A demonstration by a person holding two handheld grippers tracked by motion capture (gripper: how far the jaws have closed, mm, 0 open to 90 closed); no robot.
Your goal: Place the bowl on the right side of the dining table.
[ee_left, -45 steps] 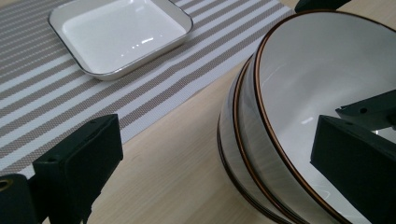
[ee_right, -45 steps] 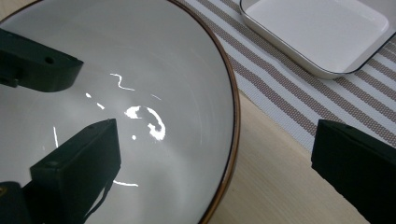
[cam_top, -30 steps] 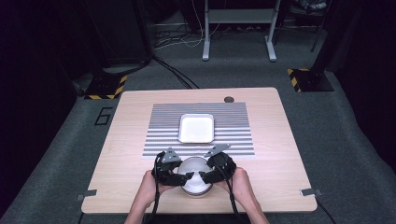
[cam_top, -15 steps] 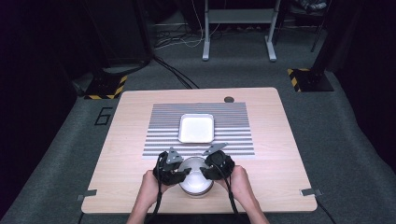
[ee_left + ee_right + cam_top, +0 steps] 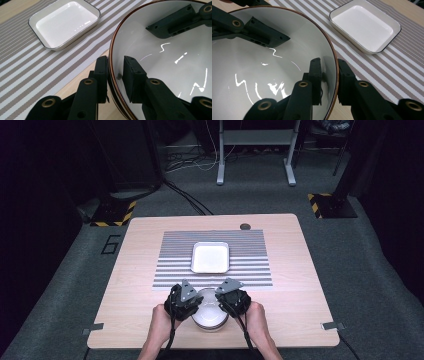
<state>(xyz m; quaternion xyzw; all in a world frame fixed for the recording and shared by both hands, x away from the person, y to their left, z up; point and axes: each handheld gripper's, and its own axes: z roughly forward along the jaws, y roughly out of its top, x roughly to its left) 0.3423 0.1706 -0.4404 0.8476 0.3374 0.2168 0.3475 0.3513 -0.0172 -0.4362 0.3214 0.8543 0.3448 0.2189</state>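
Closed in on bowl rim since earlier frame, both sets of jaws; hands barely shifted, bowl same spot at near edge of table, just short of striped mat.

Left gripper: one jaw outside wall, one inside, rim between; outer jaw looks on the wall, small gap visible at inner one, so pinch looks near-complete rather than fully seated. Right gripper: same straddle on opposite side of rim, jaws tight to wall both sides, pinching rim. Jaws on both just been closing, bowl wall between them.

Step in hand, by judgement: two-sided grasp of bowl, prior to lift. Likely destination toward mat, where white rectangular tray sits mid-mat, well apart from bowl; can't say for sure.

Next move calls for: firm grip confirmed both sides, then even, simultaneous lift, bowl kept level. Glossy glaze plus thin rim = slip risk; uneven pull could tilt or twist bowl out of one grip.

Pose: left hand and right hand in from bottom of high view, forearms angled inward, grippers facing each other across bowl, pointing forward and down, grey plates on top, cables trailing back toward person.
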